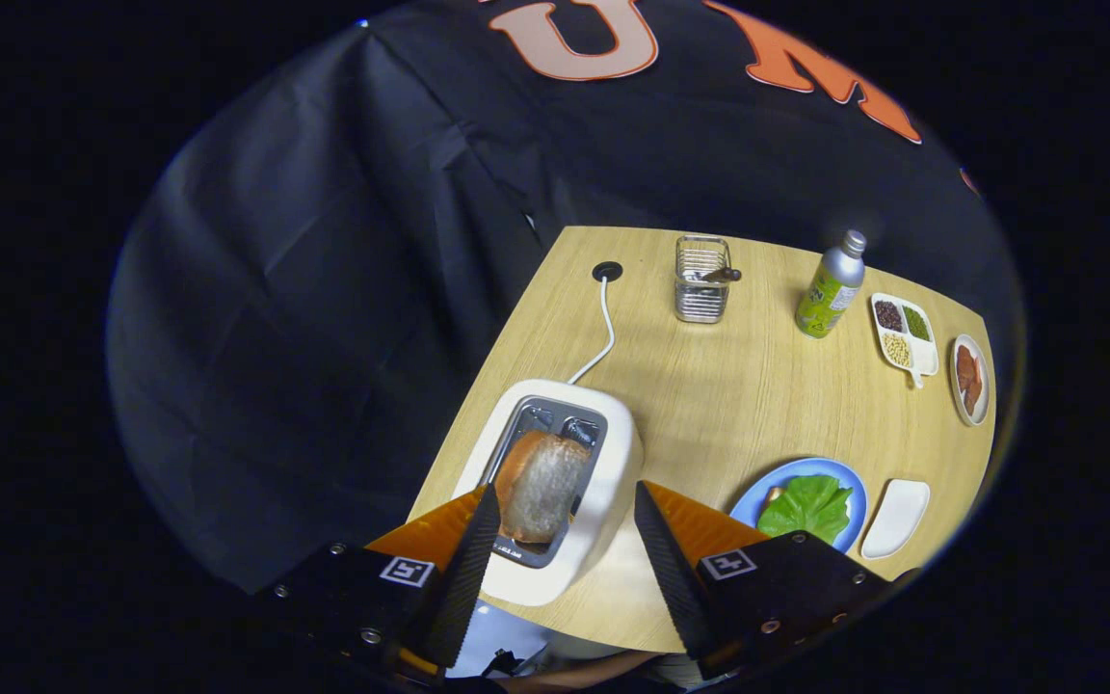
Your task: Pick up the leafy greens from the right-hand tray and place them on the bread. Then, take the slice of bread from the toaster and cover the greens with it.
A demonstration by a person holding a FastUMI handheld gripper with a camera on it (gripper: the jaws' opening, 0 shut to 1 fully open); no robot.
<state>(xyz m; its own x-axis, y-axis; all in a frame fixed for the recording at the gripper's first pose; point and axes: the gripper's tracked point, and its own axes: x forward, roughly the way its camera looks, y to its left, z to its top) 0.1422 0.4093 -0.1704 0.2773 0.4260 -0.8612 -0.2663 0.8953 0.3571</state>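
My gripper [565,501] hangs open above the white toaster [613,453], its fingers spread to either side of the slot. A slice of bread [543,487] stands in the slot, between my fingertips and below them. To the right of the toaster a blue plate [854,482] holds the leafy greens [808,506], which lie on top of a slice of bread whose edge peeks out at their left. Beside the plate lies a white tray [895,518] with nothing on it.
A wire basket [701,280] and a green bottle [832,287] stand at the table's far side. A divided dish of beans [905,334] and a small plate of meat [969,379] lie at the right edge. The toaster's white cord [603,328] runs to a hole in the table.
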